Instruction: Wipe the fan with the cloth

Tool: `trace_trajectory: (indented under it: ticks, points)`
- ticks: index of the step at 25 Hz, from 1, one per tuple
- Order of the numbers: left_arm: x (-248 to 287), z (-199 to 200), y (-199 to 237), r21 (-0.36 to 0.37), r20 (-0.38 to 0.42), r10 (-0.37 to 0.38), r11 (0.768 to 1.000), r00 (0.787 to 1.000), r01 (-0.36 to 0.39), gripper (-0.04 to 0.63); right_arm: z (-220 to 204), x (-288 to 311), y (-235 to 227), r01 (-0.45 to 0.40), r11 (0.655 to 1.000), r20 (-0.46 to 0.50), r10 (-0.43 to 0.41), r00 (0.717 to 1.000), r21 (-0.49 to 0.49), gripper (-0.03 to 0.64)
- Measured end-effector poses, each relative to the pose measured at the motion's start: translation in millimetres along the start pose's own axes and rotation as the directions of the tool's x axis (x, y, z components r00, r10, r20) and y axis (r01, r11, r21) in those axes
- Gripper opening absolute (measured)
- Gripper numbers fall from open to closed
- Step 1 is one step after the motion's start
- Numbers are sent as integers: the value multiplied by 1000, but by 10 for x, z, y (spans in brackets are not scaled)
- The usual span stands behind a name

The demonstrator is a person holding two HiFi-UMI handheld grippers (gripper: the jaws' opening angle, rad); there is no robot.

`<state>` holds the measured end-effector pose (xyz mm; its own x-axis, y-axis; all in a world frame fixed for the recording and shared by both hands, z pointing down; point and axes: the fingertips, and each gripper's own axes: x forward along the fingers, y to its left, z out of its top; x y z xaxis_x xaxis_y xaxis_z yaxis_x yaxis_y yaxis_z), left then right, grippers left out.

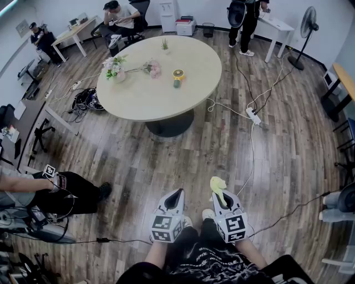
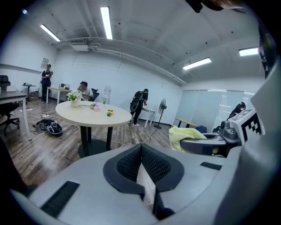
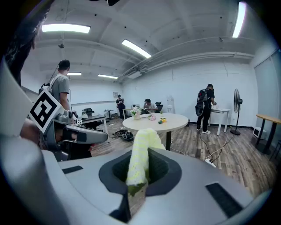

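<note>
At the bottom centre of the head view, my two grippers point ahead and slightly down over the wood-plank floor, side by side and close together. My left gripper has its jaws pressed together with nothing between them; its own view shows the dark ribbed pads meeting in a closed line. My right gripper is pinching the yellow cloth, whose bunched end sticks up past the jaw tips. In the right gripper view the cloth rises between the pads as a pale yellow-green roll.

The small yellow fan stands upright on the round beige table in the upper middle of the head view, well apart from both grippers. On the table's left part are a bunch of white flowers and some pink flowers. A small potted plant stands near the far edge.

A pedestal fan stands at the upper right. A white power strip lies on the floor right of the table, its cable running down toward me. A seated person and a standing person are along the top edge.
</note>
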<state>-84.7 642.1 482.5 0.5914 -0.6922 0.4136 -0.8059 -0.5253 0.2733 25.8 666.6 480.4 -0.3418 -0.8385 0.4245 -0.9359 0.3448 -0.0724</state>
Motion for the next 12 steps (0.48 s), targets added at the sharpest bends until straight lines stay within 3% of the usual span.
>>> trace_trajectory:
  ticks: [6, 12]
  points:
    - [-342, -182, 6, 7, 3, 21, 1000, 1000, -21, 20, -200, -301, 323, 1, 1000, -26, -1, 1000, -11, 29]
    - [-474, -153, -88, 17, 36, 27, 999, 999, -28, 21, -182, -469, 282, 22, 1000, -4, -22, 1000, -16, 29]
